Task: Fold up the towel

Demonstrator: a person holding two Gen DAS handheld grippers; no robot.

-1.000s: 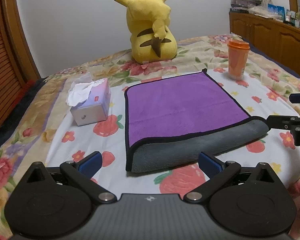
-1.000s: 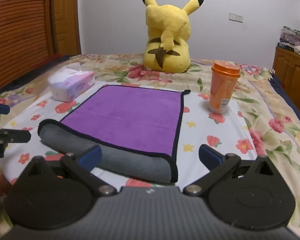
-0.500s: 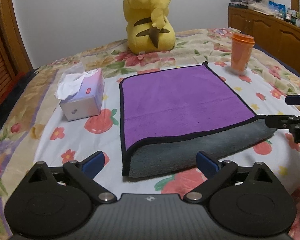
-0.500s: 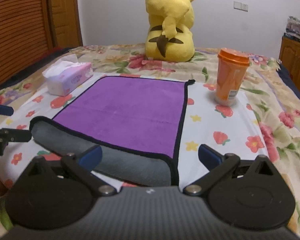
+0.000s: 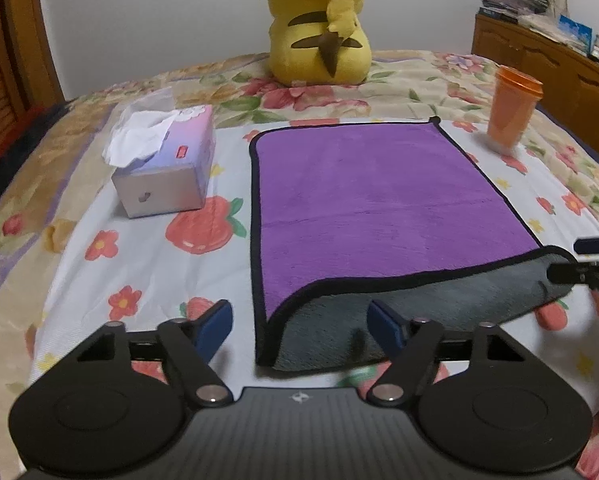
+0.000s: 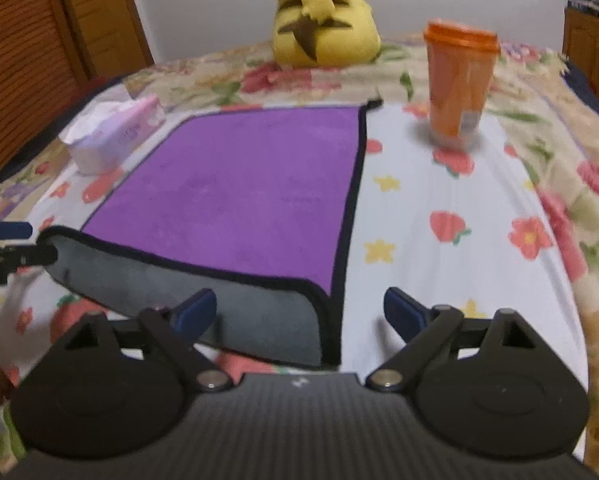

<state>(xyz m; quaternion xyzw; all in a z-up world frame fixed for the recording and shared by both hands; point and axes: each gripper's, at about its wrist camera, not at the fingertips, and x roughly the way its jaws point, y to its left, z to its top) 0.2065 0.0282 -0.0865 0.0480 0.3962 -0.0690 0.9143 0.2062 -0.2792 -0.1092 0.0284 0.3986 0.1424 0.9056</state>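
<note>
A purple towel [image 5: 371, 196] with a black hem lies flat on the floral bedspread, its near edge turned over to show the grey underside [image 5: 419, 312]. It also shows in the right wrist view [image 6: 243, 188]. My left gripper [image 5: 299, 320] is open, its fingers either side of the near left corner of the grey flap. My right gripper [image 6: 299, 308] is open around the near right corner. Each gripper shows at the edge of the other's view: the right gripper [image 5: 591, 260], the left gripper [image 6: 7, 244].
A tissue box [image 5: 167, 164] sits left of the towel. An orange lidded cup [image 5: 513, 110] stands to its right. A yellow plush toy [image 5: 319, 24] sits behind it. Wooden cabinets [image 5: 547, 64] line the right wall, and a wooden slatted door [image 6: 31, 40] stands left.
Both grippers moved forward and down toward the towel's near folded edge. Their jaws stay open.
</note>
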